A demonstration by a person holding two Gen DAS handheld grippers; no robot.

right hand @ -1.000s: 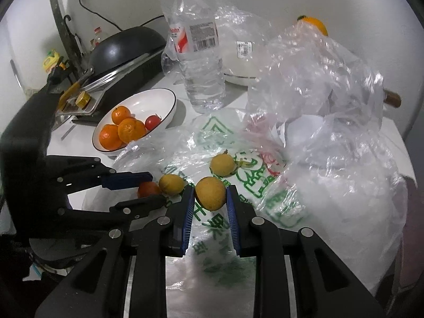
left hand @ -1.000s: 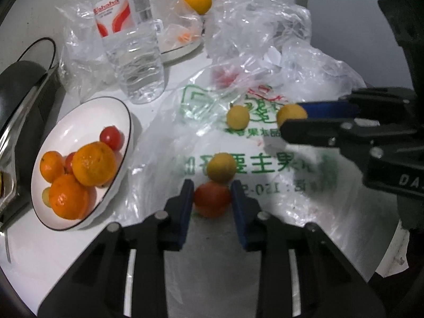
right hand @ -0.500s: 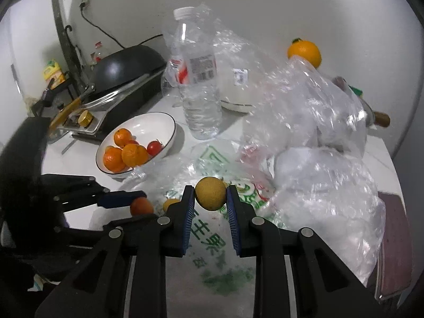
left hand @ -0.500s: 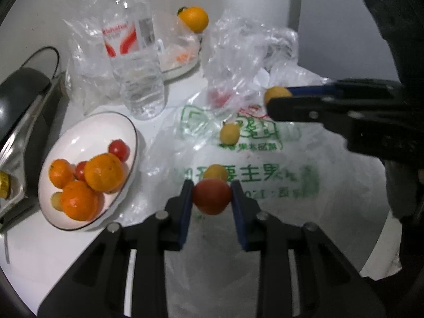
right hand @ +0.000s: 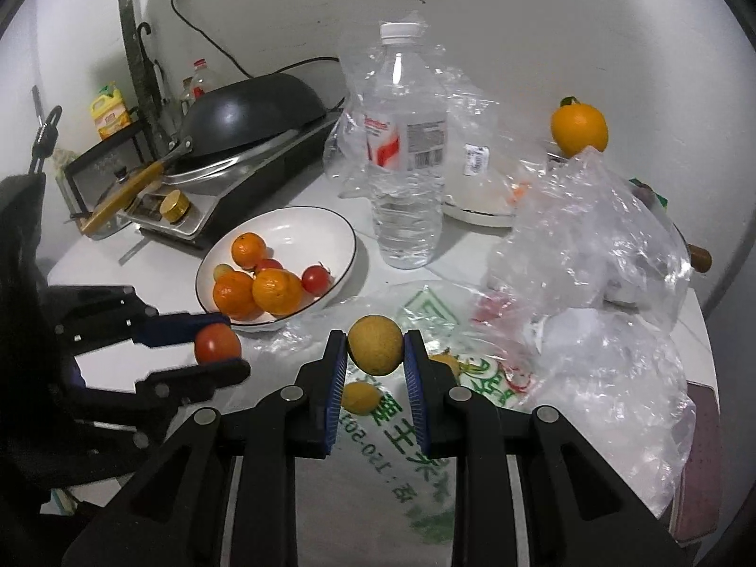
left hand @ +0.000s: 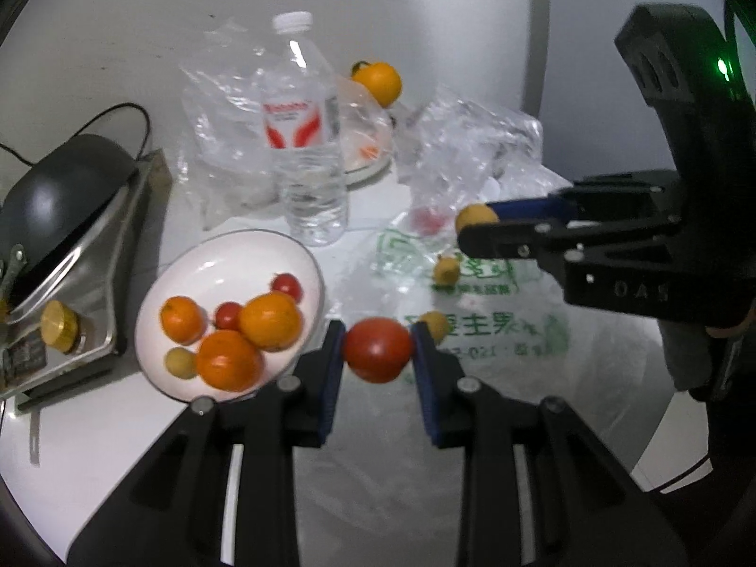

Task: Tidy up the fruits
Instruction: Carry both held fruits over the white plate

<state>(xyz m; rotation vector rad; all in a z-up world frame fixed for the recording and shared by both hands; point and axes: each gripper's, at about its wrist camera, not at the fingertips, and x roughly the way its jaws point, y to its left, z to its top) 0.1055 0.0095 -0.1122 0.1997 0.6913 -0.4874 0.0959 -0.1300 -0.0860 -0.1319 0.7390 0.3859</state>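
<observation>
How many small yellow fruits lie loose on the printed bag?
2: the far yellow fruit by the printed bag's green logo, the near yellow fruit behind the tomato in the left hand-held gripper. Crumpled plastic may hide more.

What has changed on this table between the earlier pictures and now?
Both held fruits have been lifted off the printed bag: the tomato in the left gripper, the yellow fruit in the right gripper. The bowl, bottle and two loose yellow fruits stayed put.
</observation>
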